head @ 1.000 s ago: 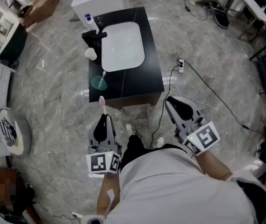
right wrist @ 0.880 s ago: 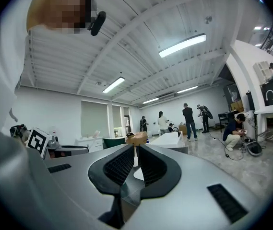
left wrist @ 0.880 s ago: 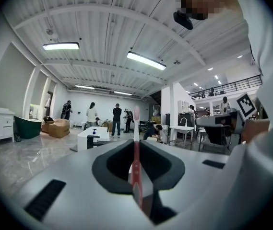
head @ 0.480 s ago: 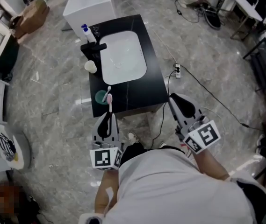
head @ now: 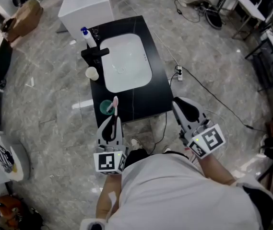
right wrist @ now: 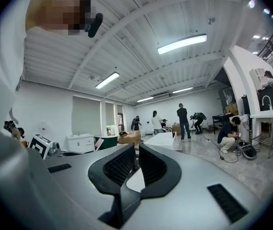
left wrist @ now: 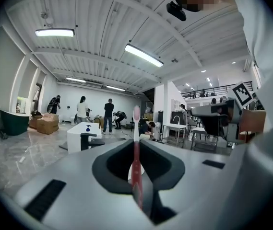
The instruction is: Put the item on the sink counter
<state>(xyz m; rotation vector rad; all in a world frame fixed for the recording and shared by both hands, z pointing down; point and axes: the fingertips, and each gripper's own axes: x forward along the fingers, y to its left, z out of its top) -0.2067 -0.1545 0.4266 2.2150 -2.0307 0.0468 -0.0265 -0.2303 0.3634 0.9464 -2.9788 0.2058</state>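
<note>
From the head view, the left gripper [head: 111, 120] carries a toothbrush [head: 114, 104]. Its pink head points forward over the near left corner of the black sink counter [head: 148, 97], above a green cup [head: 105, 108] that stands there. The white basin [head: 126, 63] fills the middle of the top, and a paper cup [head: 92, 73] sits near the black faucet [head: 95, 52].

To do this well, I would aim at the bare dark strip in front of the basin and lower the brush flat. I would keep it off the green cup so nothing tips, and let go only once the handle rests.

In the left gripper view, the left gripper [left wrist: 137, 150] has its jaws clamped on the red handle, with the toothbrush [left wrist: 136, 128] standing out straight between them.

In the right gripper view, the right gripper [right wrist: 137, 163] has its jaws drawn to a thin slit with nothing between them. It hangs off the counter's near right corner.
</note>
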